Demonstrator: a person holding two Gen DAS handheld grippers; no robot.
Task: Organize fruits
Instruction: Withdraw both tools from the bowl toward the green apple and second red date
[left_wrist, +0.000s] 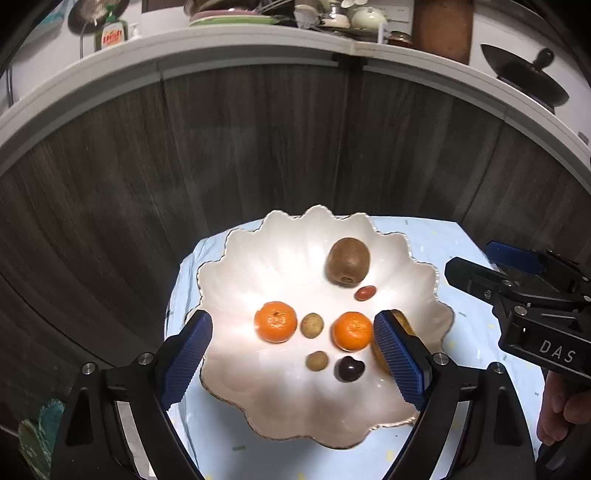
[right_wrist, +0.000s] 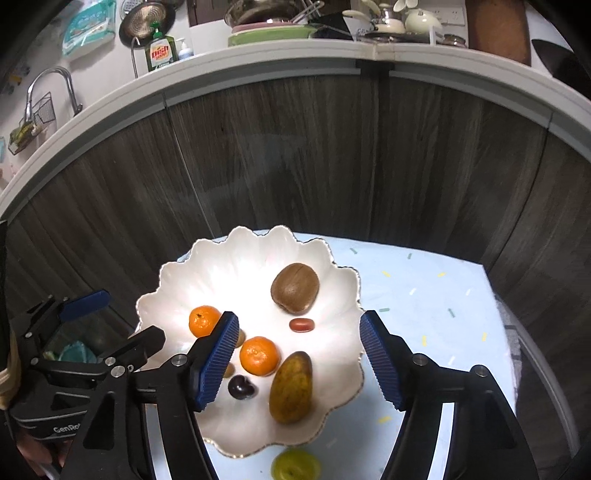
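Left wrist view looks down on a white bowl (left_wrist: 277, 251). The left gripper (left_wrist: 293, 325) hangs over it with its jaws wide open and nothing in them. Between the jaws, from left to right, lie one orange (left_wrist: 275, 321), a small brown fruit (left_wrist: 312, 325) and a second orange (left_wrist: 352, 330). A dark cherry (left_wrist: 349, 368) sits a bit nearer to us, and a kiwi (left_wrist: 348, 261) sits farther back on the right. All of these are inside the bowl, so I think they are done.

Right wrist view shows the right gripper (right_wrist: 300, 321) over the right side of the same bowl. Its jaws are open too, not as wide as the left ones, and they hold nothing. A long yellow-brown pear (right_wrist: 291, 387) lies in the bowl between them, with its long side pointing away from us.

One fruit is not in the bowl. A round green fruit (right_wrist: 295, 466) sits on the blue tabletop (right_wrist: 424, 295), just outside the near rim of the bowl. It is at the very bottom of this view, nearer to us than the tips of the right jaws and about in the middle between the two sides. The left view does not show it at all.

So the right hand looks like the nearer one. I think it would have to pull back and go down to get the jaws around the green fruit. It looks round, so any side should do.
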